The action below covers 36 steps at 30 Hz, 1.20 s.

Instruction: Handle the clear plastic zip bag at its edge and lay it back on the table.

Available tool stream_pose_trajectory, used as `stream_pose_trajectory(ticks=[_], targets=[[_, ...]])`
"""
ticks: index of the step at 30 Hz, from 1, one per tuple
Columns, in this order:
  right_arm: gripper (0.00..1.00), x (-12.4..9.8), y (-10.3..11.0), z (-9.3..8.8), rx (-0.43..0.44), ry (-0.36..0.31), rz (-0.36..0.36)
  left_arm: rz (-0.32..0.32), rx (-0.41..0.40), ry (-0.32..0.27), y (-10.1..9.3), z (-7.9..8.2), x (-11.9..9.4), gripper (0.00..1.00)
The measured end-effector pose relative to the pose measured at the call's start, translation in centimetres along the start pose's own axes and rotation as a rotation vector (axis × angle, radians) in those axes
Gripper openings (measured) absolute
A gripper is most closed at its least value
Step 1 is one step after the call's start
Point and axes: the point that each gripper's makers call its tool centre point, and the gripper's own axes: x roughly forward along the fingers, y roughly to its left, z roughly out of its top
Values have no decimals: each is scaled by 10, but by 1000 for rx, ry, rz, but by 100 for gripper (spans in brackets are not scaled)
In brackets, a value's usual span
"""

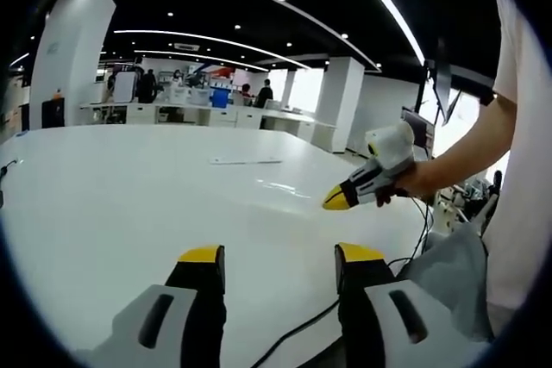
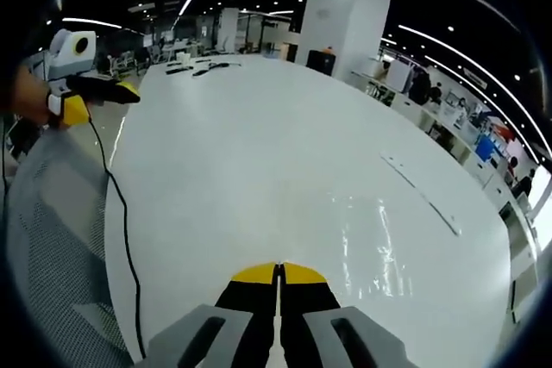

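The left gripper [image 1: 279, 266] is spread above the desk [image 1: 129, 204]; the right gripper [image 2: 279, 275] is pressed together, holding nothing. The bag [image 1: 246, 161] lies well away, so a hasty reach may miss its thin edge.

A broad glossy white table [image 1: 129, 204] is crossed near its edge by a thin black cable [image 2: 121, 213]; a grey mesh chair back [image 2: 47, 256] is seen beside it, and white square pillars [image 2: 349, 28] far behind

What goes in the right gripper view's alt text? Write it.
The right gripper, jaws shut, hovers over a white table. The left gripper is held at upper left, and a black cable trails along the table's left edge.
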Motion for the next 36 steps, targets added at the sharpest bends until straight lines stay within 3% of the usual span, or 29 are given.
stream_pose_trajectory(ticks=[14,36], targets=[[0,-22,-2,16,-29,-24,15,-21,20,17,-5,-3,2,44],[0,-61,11,47,-104,-85,127,-84,48,75,-13,-10,6,40]])
